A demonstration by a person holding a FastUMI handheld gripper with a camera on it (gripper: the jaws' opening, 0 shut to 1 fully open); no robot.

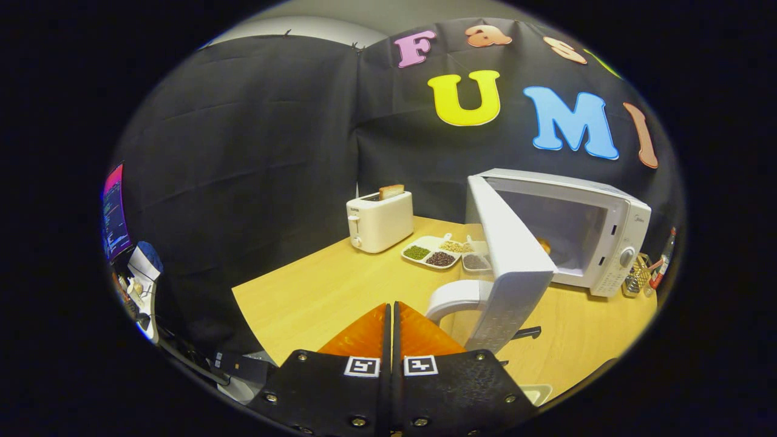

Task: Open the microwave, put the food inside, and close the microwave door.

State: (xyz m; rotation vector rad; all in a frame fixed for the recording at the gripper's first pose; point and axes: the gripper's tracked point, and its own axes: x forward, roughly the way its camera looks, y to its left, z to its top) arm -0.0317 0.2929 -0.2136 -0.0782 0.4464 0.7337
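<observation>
A white microwave [598, 233] stands on the wooden table [315, 291], to the right beyond my fingers. Its door [507, 255] hangs wide open toward me, and the white curved handle [455, 298] sits just right of my fingertips. Inside the cavity a small orange-brown piece of food [544, 244] peeks out past the door's edge. My gripper [390, 306] is shut, its two fingers pressed together with nothing between them, just left of the handle and apart from it.
A white toaster [377, 221] with a slice of bread [391, 192] stands at the back of the table. A divided tray of beans and grains [440, 252] lies between toaster and microwave. A wire basket [637, 276] with a bottle stands right of the microwave. A monitor [114, 209] glows far left.
</observation>
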